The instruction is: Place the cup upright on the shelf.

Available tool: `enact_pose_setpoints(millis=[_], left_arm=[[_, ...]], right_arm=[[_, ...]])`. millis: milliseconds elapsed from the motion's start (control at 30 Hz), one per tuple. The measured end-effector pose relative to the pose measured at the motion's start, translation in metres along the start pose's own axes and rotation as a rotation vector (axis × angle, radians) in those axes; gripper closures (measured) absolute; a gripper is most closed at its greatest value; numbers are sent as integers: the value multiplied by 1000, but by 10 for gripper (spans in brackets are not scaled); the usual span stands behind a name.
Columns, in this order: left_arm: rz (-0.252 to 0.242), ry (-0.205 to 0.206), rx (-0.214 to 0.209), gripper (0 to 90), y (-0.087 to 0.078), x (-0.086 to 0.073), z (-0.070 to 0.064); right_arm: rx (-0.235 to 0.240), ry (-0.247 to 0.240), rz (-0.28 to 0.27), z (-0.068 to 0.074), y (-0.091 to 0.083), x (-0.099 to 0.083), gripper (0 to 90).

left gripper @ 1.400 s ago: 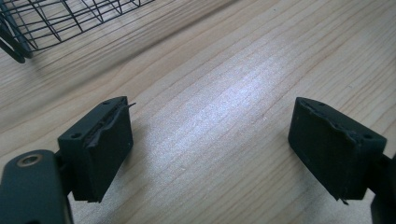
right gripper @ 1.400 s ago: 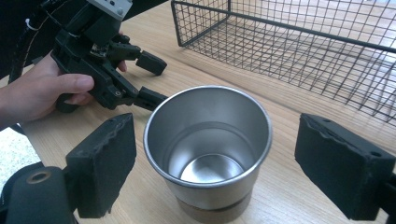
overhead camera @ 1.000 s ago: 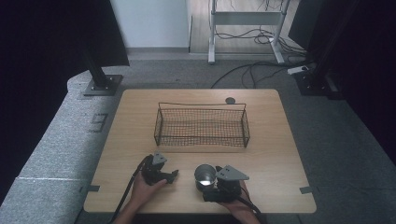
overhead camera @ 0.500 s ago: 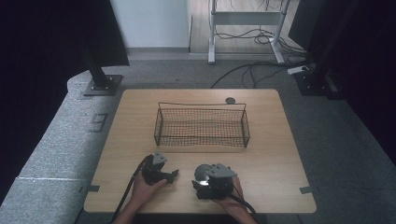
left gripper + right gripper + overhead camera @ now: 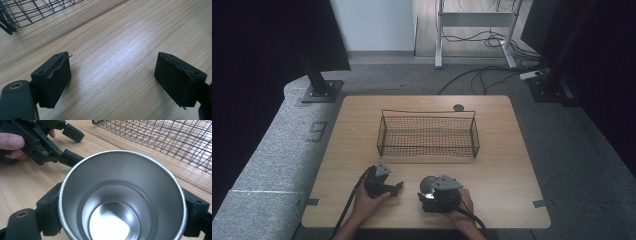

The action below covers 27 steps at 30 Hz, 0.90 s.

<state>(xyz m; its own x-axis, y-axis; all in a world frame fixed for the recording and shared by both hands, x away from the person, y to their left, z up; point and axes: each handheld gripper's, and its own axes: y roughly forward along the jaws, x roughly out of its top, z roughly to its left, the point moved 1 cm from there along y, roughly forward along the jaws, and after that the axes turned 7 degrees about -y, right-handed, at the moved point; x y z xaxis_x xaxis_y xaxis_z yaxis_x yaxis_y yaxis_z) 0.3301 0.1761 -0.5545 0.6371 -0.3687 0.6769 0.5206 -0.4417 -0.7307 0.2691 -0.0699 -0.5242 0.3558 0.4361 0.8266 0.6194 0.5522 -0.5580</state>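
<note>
The cup (image 5: 122, 197) is bare silver metal, bright and mirror-like at its bottom, duller grey on its inner wall. Both the left gripper (image 5: 112, 80) and the right gripper (image 5: 428, 192) are matt black. The wire basket (image 5: 428, 135) is black mesh, and the table (image 5: 512, 170) is pale wood with fine straight grain.

Dim room, dark at the edges — a soft sheen on the table (image 5: 120, 50), glare inside the cup (image 5: 110, 225).
</note>
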Motion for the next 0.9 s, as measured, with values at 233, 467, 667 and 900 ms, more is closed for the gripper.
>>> enact_pose_setpoints(millis=[233, 467, 667, 900], left_arm=[[0, 0, 0, 137, 0, 0, 0], [0, -1, 0, 137, 0, 0, 0], [0, 0, 0, 137, 0, 0, 0], [0, -1, 0, 137, 0, 0, 0]], right_arm=[[27, -14, 0, -2, 0, 0, 140], [29, -7, 2, -5, -3, 0, 140], [26, 6, -16, -9, -8, 1, 141], [21, 12, -31, -14, -16, 2, 141]])
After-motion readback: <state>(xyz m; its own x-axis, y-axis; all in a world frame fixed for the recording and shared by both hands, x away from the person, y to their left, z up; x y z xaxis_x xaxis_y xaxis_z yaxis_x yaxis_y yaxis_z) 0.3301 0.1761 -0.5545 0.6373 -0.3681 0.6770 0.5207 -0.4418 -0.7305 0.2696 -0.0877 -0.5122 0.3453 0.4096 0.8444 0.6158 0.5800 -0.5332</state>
